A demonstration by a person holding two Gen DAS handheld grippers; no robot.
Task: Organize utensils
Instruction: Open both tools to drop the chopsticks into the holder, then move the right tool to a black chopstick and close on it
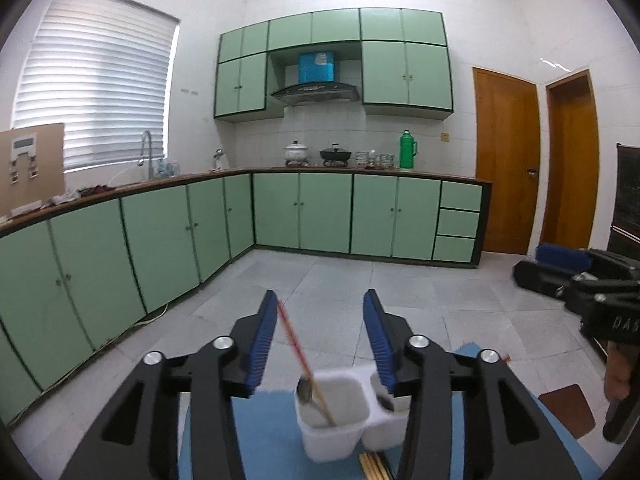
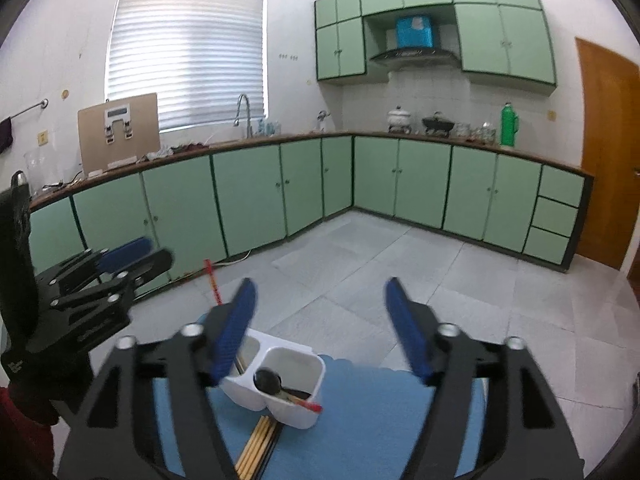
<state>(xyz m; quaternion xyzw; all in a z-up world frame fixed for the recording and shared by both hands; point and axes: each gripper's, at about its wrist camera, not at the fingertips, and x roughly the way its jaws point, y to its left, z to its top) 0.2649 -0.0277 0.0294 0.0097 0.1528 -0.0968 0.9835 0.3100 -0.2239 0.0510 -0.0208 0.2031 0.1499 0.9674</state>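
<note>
A white two-compartment utensil holder (image 1: 334, 424) (image 2: 276, 384) stands on a blue mat (image 1: 264, 436) (image 2: 368, 412). One compartment holds a red-topped chopstick (image 1: 298, 344) leaning up and a dark spoon (image 1: 306, 391); it shows as a red stick (image 2: 213, 280) in the right wrist view. The other compartment holds a black spoon (image 2: 267, 380) and a red-tipped stick (image 2: 308, 403). Loose wooden chopsticks (image 2: 256, 448) (image 1: 372, 466) lie on the mat beside the holder. My left gripper (image 1: 320, 320) is open and empty above the holder. My right gripper (image 2: 320, 312) is open and empty.
The mat covers a small table with tiled floor (image 1: 360, 280) beyond. Green cabinets (image 1: 160, 248) run along the left and back walls. A brown pad (image 1: 568, 408) lies at the right. My right gripper's body (image 1: 600, 300) is at the right edge, my left gripper's body (image 2: 80, 292) at the left.
</note>
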